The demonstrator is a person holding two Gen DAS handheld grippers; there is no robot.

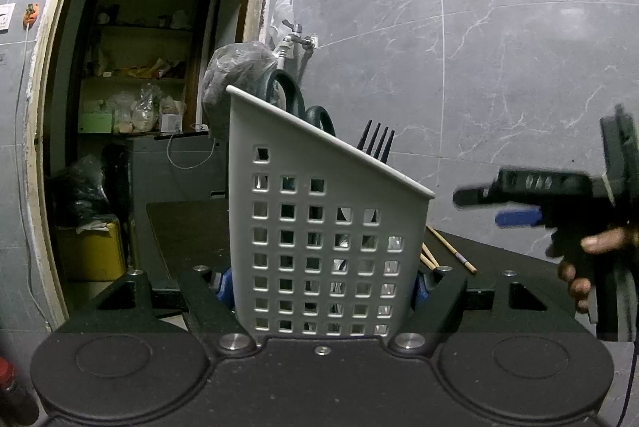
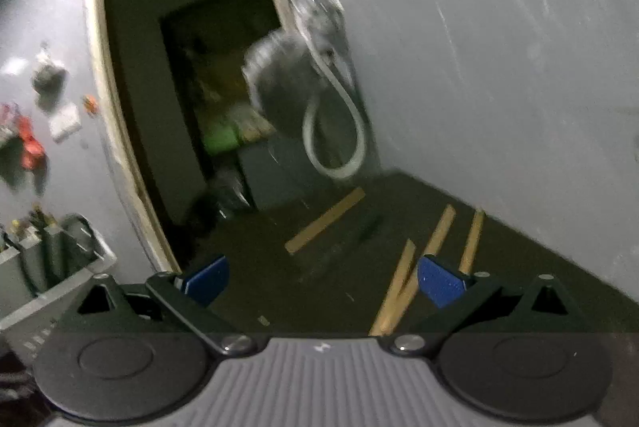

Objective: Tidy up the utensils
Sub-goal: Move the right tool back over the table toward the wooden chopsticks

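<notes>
Utensil caddy point(image 1: 319, 227): pale grey, grid of square holes. Fork point(image 1: 377, 141): black. Scissor handles point(image 1: 291, 95): dark teal. Chopsticks point(image 2: 433, 239): light wood; one point(image 1: 451, 247) with purple band. Counter point(image 2: 319, 267): dark brown. Wall point(image 1: 499, 47): grey marble, white veins. Tool pads point(image 2: 439, 281): blue. Hose point(image 2: 351, 131): white.

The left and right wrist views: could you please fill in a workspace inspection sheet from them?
Surface: dark tabletop, against grey marbled wall tiles.
Job's things: white perforated plastic utensil caddy holding a black fork; loose wooden chopsticks.
Clutter: nothing seen.
Grippers: left gripper shut on the caddy; right gripper open, empty.
Cables: white cord in the doorway.
Surroundings: wall tap, pantry shelves.
</notes>
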